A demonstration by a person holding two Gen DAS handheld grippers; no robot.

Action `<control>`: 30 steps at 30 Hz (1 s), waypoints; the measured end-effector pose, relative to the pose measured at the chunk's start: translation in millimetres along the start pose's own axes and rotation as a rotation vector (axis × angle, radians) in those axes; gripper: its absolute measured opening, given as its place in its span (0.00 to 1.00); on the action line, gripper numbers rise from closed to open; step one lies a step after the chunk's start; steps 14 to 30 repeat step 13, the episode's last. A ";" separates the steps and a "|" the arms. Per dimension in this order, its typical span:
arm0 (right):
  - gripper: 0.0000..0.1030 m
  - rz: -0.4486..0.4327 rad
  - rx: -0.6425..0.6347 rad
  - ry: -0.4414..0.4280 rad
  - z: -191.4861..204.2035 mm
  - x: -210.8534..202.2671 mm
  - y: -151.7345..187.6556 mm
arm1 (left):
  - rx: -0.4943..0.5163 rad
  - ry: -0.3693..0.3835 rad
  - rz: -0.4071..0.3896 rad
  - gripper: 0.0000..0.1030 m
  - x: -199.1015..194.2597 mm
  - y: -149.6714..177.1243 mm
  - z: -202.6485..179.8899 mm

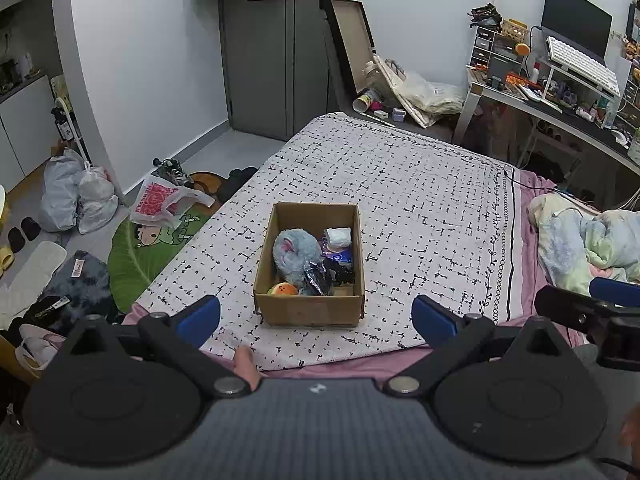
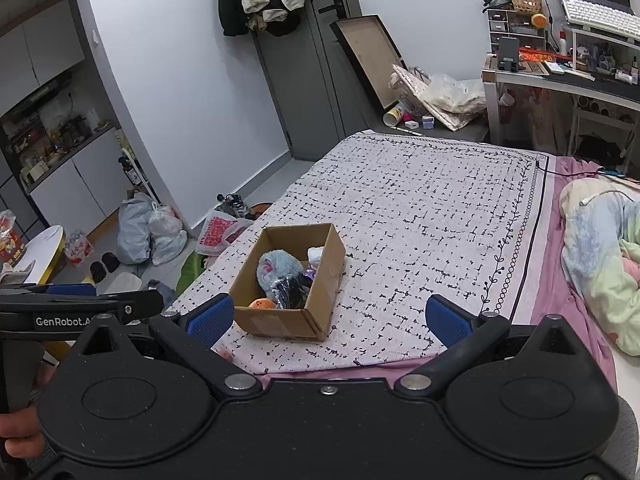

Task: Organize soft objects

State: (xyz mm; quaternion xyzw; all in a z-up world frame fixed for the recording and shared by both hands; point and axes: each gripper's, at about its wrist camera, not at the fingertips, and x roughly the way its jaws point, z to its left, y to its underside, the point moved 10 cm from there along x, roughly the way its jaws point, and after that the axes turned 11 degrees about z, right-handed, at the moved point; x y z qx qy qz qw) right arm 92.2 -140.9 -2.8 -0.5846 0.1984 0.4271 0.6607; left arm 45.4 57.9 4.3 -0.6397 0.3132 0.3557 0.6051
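A cardboard box (image 1: 310,310) stands on the patterned bedspread (image 1: 420,208). It also shows in the right wrist view (image 2: 276,322). Inside lie a grey-blue plush toy (image 1: 294,258), an orange plush ball (image 1: 283,289), a black bagged item (image 1: 318,278) and a white soft packet (image 1: 339,237). My left gripper (image 1: 316,318) is open and empty, held back from the box's near side. My right gripper (image 2: 328,316) is open and empty, near the bed's front edge, right of the left gripper (image 2: 72,304).
A crumpled pastel blanket (image 1: 584,240) lies on the bed at the right. Bags (image 1: 76,196), slippers and a green mat (image 1: 148,248) crowd the floor at the left. A desk (image 1: 560,104) with a keyboard stands at the back right.
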 end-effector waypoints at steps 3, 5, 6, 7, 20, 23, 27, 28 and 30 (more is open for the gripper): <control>1.00 0.001 0.000 -0.006 0.5 1.2 0.9 | -0.001 0.000 -0.002 0.98 -0.2 0.2 0.3; 1.00 0.003 -0.003 -0.006 1.1 2.5 1.2 | -0.007 0.000 -0.013 0.98 -0.2 -0.2 1.2; 1.00 0.006 -0.005 -0.013 2.0 3.8 1.5 | -0.014 -0.001 -0.018 0.98 0.2 0.0 2.4; 1.00 0.008 -0.006 -0.024 2.8 4.7 1.9 | -0.018 -0.001 -0.016 0.98 1.2 0.1 2.9; 1.00 0.021 -0.017 -0.005 3.7 14.1 4.4 | -0.033 0.004 -0.005 0.98 10.7 1.9 9.9; 1.00 0.021 -0.017 -0.005 3.7 14.1 4.4 | -0.033 0.004 -0.005 0.98 10.7 1.9 9.9; 1.00 0.021 -0.017 -0.005 3.7 14.1 4.4 | -0.033 0.004 -0.005 0.98 10.7 1.9 9.9; 1.00 0.021 -0.017 -0.005 3.7 14.1 4.4 | -0.033 0.004 -0.005 0.98 10.7 1.9 9.9; 1.00 0.021 -0.017 -0.005 3.7 14.1 4.4 | -0.033 0.004 -0.005 0.98 10.7 1.9 9.9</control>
